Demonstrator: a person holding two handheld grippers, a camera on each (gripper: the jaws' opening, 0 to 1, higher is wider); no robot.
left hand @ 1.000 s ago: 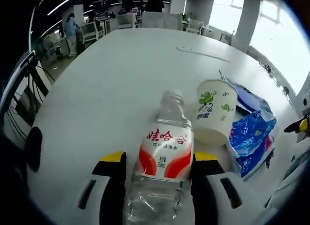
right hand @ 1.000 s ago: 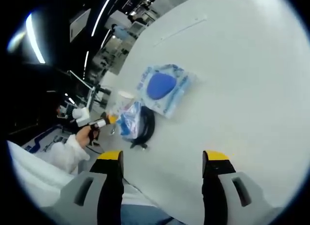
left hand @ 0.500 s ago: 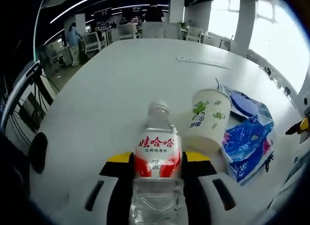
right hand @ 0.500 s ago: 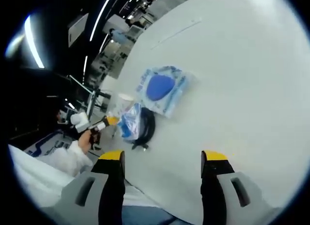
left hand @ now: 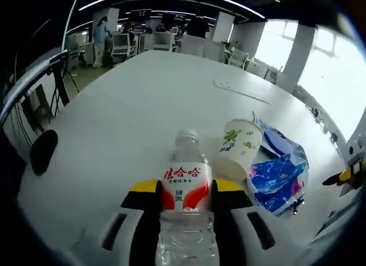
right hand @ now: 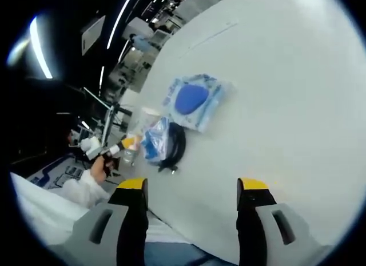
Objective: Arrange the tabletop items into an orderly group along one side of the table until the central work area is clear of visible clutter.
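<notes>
Left gripper (left hand: pixel 186 189): yellow-tipped black jaws clamped on either side of a clear plastic water bottle (left hand: pixel 186 206), ribbed body, white cap, red-and-white label with red characters. Bottle stands between the jaws over the near edge of the white table (left hand: pixel 131 106), whose top is smooth, matte and rounded at the edge. Just right of the bottle, a paper cup (left hand: pixel 235 149), white with green print, leaning toward the bottle; whether they touch, cannot tell. Right of the cup, touching it, a crinkled blue plastic packet (left hand: pixel 274 177), glossy, and behind that a flat clear bag with blue print (left hand: pixel 280 146). Left of the bottle, near the table edge, a flat black oval pad (left hand: pixel 43 151). Right gripper (right hand: pixel 191 191): jaws spread wide, nothing between them, held above the table. From this side the flat bag (right hand: pixel 194 101) shows a blue rounded shape inside; the blue packet (right hand: pixel 155 141) lies beside a black looped cord (right hand: pixel 176 147).
</notes>
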